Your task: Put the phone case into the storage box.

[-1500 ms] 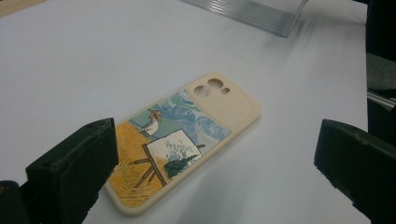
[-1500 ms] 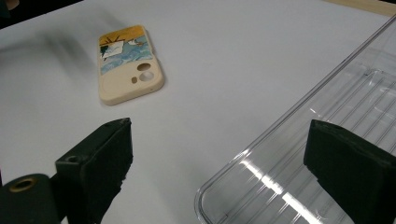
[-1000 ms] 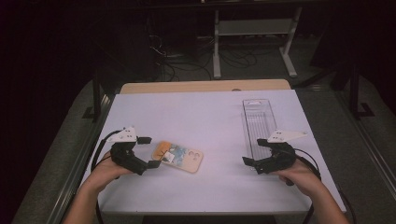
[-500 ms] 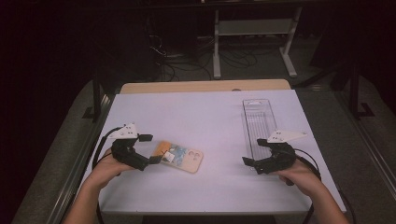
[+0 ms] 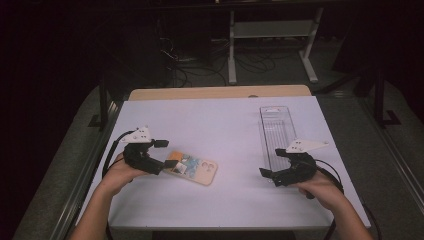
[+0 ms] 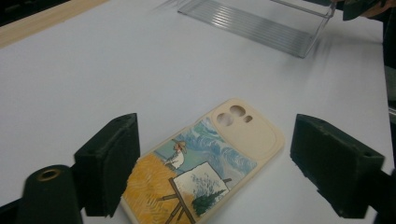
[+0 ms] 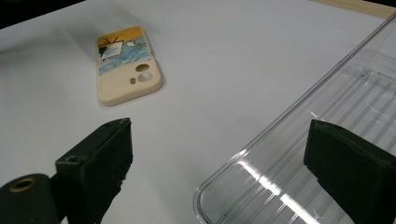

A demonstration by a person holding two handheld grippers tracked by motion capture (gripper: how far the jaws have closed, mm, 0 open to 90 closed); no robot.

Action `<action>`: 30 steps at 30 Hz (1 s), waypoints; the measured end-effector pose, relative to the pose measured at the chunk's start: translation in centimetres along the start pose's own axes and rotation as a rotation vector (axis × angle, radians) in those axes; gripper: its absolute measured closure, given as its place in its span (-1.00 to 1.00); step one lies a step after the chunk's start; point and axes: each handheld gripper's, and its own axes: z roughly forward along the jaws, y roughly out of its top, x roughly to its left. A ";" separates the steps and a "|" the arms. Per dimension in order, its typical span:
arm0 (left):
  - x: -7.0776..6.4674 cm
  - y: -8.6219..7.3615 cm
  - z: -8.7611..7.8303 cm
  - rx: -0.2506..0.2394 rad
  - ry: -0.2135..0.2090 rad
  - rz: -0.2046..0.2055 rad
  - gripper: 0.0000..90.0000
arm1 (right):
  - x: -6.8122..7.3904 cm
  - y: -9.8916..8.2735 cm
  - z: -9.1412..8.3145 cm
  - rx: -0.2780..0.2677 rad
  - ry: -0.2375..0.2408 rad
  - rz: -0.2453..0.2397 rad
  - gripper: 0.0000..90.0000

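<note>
L gripper (image 5: 167,165) is sitting at the near-left of the white table (image 5: 220,125), jaws straddling the near end of the phone case (image 5: 192,169). Its jaws have just been closing in on the case; in the left gripper view they're standing either side of it, left pad at the edge, right pad w/ a clear gap, so nothing is gripped yet. Compared w/ a sec ago the gripper is sitting a bit further over the case's end. Looks like a pickup is starting: pinch not finished, lift not begun. Case is lying flat, picture side up, left of centre, well apart from the clear tray (image 5: 278,131). R gripper (image 5: 267,175) is hovering at the tray's near end, jaws wide open, holding nothing, prob waiting to steady the tray or take a handover.
</note>
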 end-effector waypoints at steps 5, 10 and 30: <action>0.6 0.3 0.4 -0.008 0.002 -0.002 -0.45 | 0.0 0.0 0.0 0.001 -0.002 -0.003 -0.83; 1.2 0.6 0.9 -0.004 0.013 0.004 -0.30 | 0.0 0.0 0.0 0.000 0.000 -0.007 -0.83; 3.4 -0.1 3.6 0.054 0.072 0.000 0.63 | 0.0 0.0 0.0 0.001 0.001 -0.011 -0.83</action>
